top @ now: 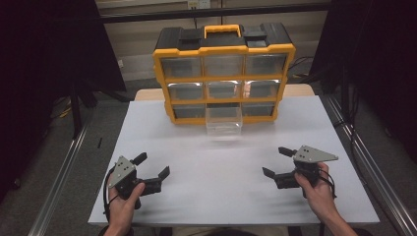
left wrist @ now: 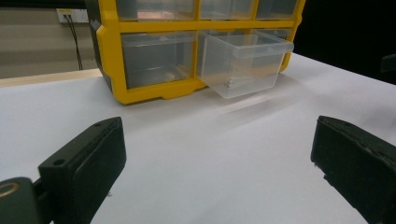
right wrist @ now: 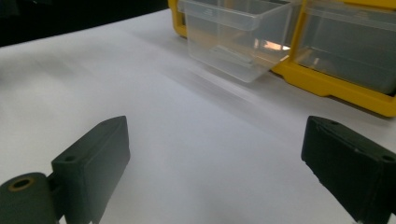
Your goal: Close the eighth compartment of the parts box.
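Note:
A yellow and black drawer cabinet (top: 223, 50) with clear drawers stands at the far middle of the white table (top: 221, 172). Its bottom middle drawer (top: 224, 121) is pulled out toward me. In the left gripper view that drawer (left wrist: 243, 63) holds a small pale item (left wrist: 229, 83); the right gripper view shows the same drawer (right wrist: 233, 42) from the other side. My left gripper (top: 153, 165) rests near the front left of the table, open, nothing between its jaws. My right gripper (top: 275, 161) sits at the front right, also open and empty. Both point toward the cabinet.
Metal rails (top: 64, 172) run along both sides of the table, with dark curtains beyond them. A wall socket (left wrist: 70, 15) with cables shows behind the cabinet's left side. White table surface lies between the grippers and the cabinet.

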The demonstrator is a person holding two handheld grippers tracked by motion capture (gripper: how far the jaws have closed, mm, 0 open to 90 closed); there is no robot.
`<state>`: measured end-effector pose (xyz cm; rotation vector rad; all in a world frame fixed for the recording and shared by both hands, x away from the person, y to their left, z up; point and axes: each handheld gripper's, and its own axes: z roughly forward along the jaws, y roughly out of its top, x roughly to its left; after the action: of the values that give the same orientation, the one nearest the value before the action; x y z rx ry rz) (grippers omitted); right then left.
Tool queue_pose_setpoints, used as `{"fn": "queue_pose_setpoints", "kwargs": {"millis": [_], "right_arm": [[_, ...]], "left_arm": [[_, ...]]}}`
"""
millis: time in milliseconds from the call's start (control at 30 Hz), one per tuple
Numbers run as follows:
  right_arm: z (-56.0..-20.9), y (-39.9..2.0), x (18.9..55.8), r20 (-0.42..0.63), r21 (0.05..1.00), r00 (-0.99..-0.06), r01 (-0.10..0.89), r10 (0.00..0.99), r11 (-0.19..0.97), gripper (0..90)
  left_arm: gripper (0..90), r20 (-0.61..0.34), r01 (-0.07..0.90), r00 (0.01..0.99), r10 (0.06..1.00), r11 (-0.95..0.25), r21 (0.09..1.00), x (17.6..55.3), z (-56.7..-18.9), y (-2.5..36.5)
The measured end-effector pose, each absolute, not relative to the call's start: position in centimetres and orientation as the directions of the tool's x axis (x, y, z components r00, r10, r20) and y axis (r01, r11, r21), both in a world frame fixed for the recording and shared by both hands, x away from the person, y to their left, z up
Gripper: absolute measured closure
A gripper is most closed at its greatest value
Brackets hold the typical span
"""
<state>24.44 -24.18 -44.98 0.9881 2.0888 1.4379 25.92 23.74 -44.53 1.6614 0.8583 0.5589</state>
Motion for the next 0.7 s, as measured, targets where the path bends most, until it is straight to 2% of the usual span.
{"fn": "queue_pose_setpoints", "kwargs": {"millis": [100,267,700], "right_arm": [[-44.9,-23.8,24.5,0.073,0.929,-0.692,0.309,0.718,0.203,2.7],[-44.7,-22.7,24.9,0.103,0.934,-0.711,0.309,0.696,0.177,2.7],[-43.5,-19.7,26.7,0.096,0.944,-0.749,0.277,0.656,0.179,3.2]], "left_arm": [[3.4,-0.074,0.249,0.621,0.781,-0.107,0.963,25.9,-44.6,23.7],[3.4,-0.083,0.251,0.618,0.781,-0.096,0.963,26.0,-44.6,23.8],[3.4,-0.081,0.244,0.62,0.781,-0.094,0.965,25.8,-44.5,23.9]]}}
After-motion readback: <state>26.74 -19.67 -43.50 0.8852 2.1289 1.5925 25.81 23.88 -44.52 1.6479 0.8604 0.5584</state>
